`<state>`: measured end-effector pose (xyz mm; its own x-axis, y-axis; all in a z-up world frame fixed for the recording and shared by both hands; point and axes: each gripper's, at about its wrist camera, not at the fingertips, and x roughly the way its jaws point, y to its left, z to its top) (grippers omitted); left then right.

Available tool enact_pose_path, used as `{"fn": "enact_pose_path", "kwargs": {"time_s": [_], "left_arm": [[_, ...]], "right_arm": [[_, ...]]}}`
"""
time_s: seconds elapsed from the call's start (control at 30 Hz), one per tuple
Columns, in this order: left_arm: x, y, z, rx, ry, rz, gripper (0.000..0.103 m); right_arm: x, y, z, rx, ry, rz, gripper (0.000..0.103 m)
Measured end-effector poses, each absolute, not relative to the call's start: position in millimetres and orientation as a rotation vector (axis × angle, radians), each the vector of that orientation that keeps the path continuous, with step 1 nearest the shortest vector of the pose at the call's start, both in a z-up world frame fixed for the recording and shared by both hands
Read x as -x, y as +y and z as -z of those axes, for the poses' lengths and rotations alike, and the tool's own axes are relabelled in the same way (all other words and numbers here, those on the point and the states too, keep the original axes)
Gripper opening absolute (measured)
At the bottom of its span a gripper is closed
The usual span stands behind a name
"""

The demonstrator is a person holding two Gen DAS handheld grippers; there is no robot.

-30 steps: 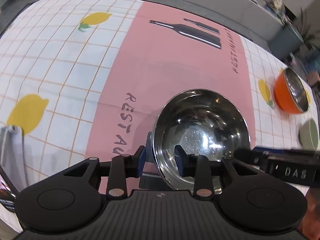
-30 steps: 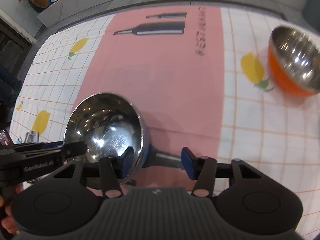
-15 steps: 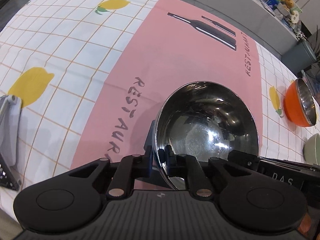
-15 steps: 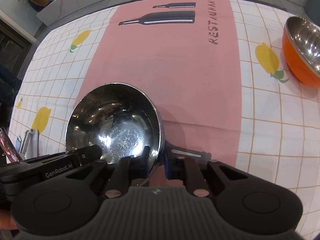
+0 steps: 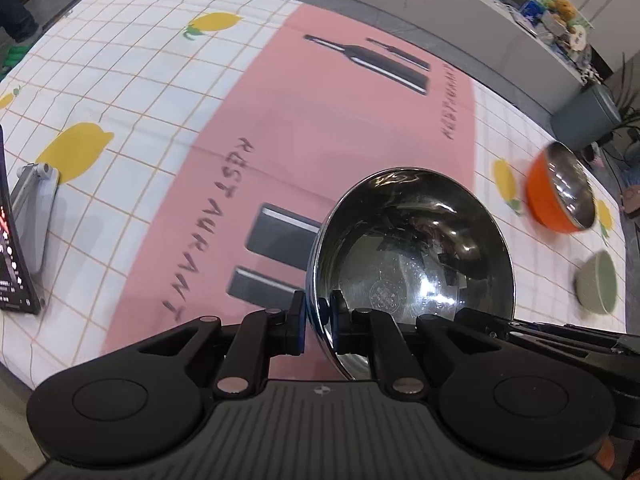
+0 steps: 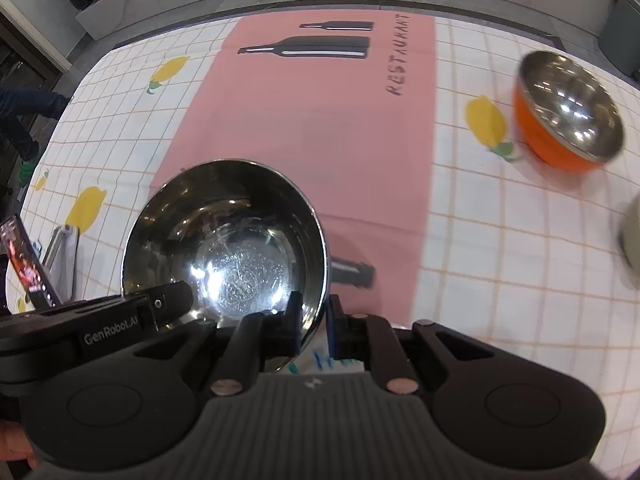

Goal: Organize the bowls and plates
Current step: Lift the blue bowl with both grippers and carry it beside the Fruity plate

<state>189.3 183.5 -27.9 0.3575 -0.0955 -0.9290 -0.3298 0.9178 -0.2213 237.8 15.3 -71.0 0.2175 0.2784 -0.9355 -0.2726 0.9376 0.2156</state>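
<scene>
Both my tongs, L [image 5: 318, 322] and R [image 6: 314, 330], pinch steel bowl [image 5: 412, 252] rim, prob. lifted. Orange bowl [image 6: 566, 110], green bowl [image 5: 596, 288] unsorted on tabletop [image 5: 132, 92].

Three bowls: one steel bowl [image 5: 412, 256], one orange bowl [image 5: 560, 196], one green bowl [image 5: 598, 288]. Two grippers: left gripper [image 5: 318, 320], right gripper [image 6: 314, 326]. One pink mat [image 5: 320, 128] on one checked tablecloth [image 5: 120, 80]. One phone [image 5: 10, 248] on one stand [image 5: 34, 204].
</scene>
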Motion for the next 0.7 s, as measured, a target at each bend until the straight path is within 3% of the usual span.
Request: {"fn": "enact_pose_path", "kwargs": {"time_s": [0.33, 0.7], "left_arm": [[-156.7, 110.1, 5.5, 0.404, 1.157, -0.043, 0.014], [-135.7, 18.7, 19.4, 0.376, 1.148, 0.073, 0.015]], "right_arm": [[-194.4, -72.5, 46.6, -0.056, 1.262, -0.371, 0.011], [-158.8, -177.0, 55.7, -0.130, 1.265, -0.308, 0.010]]}}
